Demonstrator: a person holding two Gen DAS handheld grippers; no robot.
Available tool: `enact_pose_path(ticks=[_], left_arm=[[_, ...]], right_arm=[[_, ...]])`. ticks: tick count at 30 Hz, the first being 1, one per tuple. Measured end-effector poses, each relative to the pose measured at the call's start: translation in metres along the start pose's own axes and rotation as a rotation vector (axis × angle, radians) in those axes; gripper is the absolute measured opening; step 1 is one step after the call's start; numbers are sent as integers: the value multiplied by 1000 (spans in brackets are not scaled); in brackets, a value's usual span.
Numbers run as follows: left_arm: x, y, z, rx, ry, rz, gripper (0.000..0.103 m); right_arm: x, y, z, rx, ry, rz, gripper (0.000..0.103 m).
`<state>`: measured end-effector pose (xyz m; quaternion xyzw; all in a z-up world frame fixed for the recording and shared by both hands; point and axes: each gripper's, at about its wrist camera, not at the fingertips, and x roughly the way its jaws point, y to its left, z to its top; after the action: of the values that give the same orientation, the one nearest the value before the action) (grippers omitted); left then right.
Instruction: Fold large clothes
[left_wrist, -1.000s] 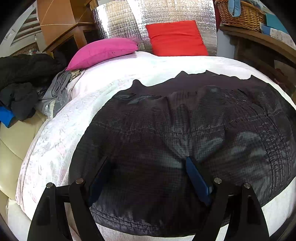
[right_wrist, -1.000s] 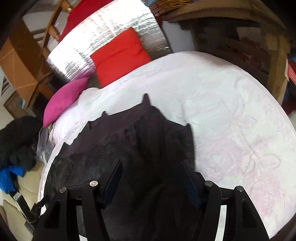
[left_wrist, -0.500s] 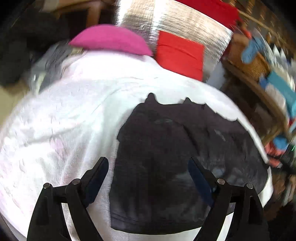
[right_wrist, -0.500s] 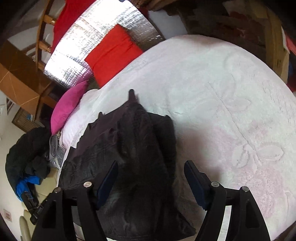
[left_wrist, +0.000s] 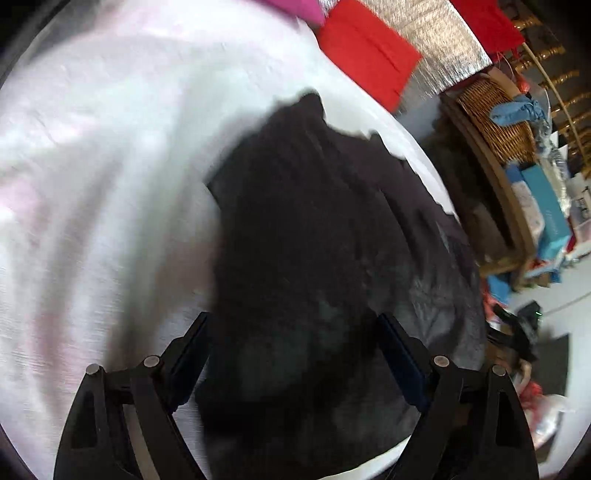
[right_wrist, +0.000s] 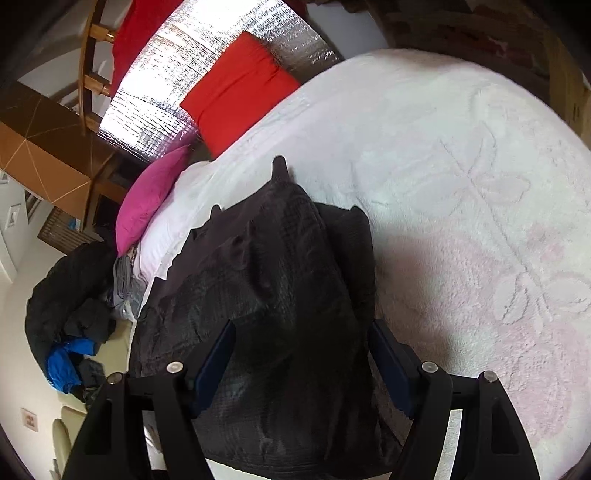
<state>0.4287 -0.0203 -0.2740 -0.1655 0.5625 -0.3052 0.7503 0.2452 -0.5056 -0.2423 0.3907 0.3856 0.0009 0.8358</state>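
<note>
Left wrist view, blurred: the left gripper hangs released, jaws wide, over the dark quilted jacket spread ahead on the white blanket.

Right wrist view: the right gripper is released too; the jacket lies bunched below and between its unpressed fingers, a red cushion far ahead.

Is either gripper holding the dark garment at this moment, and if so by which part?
Nothing is held. Both the left gripper and the right gripper stand open above the dark garment, which lies on the white bedspread; no pad presses on the fabric.
</note>
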Motion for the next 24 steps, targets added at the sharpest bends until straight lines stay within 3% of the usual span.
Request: enact_pose_path(ticks=[8,11,14,16,19,24], left_arm=[[19,-16,4,8,14,-88,94],[21,-14,4,-22,8,-133,94],[19,-13,7,-29,4,-163,94],[19,-10,9,-28,3,-176,94],[22,-8,13,-30,4,-189,94],[26,-9,20,-50,0,-211,95]], right_arm=[[15,-26,7,91,40,91,77],[26,-35,11,93,50,51,77],[33,-39,17,87,54,96,81],[39,-39,19,80,64,165,88],[48,-31,18,57,118,268,88],[63,-7,13,-10,169,299,91]])
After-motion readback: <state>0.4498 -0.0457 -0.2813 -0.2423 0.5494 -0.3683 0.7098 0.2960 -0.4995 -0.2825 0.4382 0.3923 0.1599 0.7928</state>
